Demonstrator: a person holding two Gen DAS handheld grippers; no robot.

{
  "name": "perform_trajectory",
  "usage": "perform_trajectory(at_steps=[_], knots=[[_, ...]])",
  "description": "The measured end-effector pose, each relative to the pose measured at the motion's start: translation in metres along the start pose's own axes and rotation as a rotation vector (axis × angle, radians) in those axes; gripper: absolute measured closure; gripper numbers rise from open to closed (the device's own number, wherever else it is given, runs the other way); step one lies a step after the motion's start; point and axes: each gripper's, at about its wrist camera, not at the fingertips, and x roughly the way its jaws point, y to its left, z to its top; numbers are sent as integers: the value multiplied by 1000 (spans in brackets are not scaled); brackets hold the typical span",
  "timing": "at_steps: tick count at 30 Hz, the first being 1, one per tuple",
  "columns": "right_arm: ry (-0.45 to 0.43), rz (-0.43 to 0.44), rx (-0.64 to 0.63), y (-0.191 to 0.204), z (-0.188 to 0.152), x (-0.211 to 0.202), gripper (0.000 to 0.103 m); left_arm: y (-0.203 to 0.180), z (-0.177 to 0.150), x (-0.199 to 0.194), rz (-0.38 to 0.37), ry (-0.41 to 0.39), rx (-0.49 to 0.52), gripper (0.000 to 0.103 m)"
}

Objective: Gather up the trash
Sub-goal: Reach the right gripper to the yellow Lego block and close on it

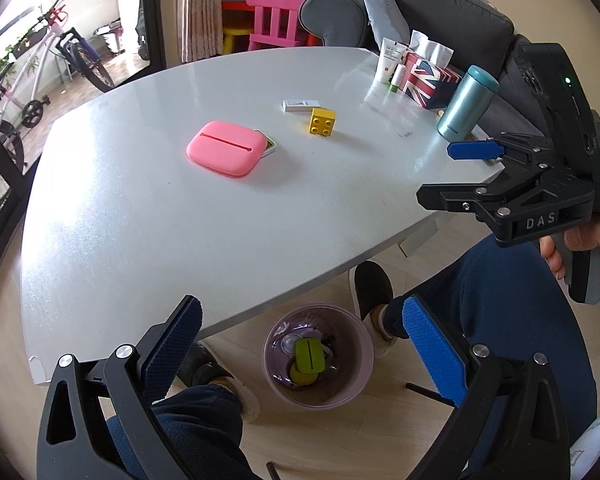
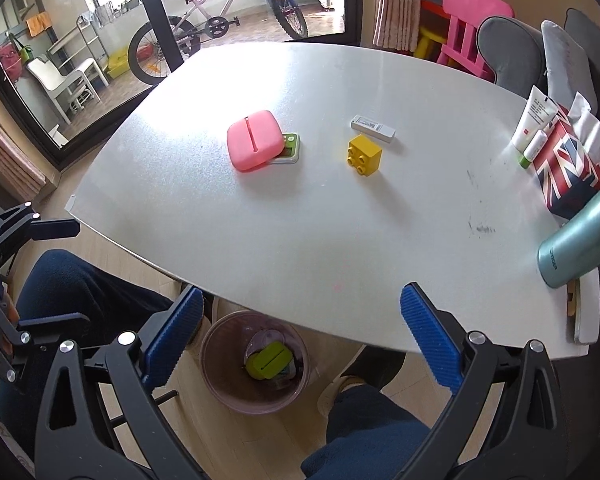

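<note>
Your left claw (image 1: pixel 302 340) is released, its two blue pads wide apart and holding nothing. It hangs over the near edge of the worktop (image 1: pixel 180 220), above your knees in dark blue trousers. Your right claw (image 2: pixel 302 332) is also released and empty, at the same near edge.

Under the worktop edge, on the wooden floor between your feet, stands the round pinkish bin (image 2: pixel 220 360). Inside it lies a green flat piece (image 2: pixel 270 360) with a slit, on top of some other trash that is too small to tell.

Further on the worktop, near the middle, you see a pink flat case (image 2: pixel 254 140) with a slit; it lies partly on a small green and white thing (image 2: pixel 292 148). To the right of it stands a yellow toy brick (image 2: pixel 364 156), and just behind the brick a small white box (image 2: pixel 372 123).

At the right side are a teal bottle (image 2: pixel 580 240), a tissue box (image 2: pixel 568 172) with a flag print, and a white tube (image 2: pixel 534 120).
</note>
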Motion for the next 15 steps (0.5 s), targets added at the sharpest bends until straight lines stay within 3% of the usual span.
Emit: perform_trajectory(at_steps=[15], knots=[[21, -31, -58, -30, 69, 66, 6, 14, 24, 8, 10, -18, -20, 6]])
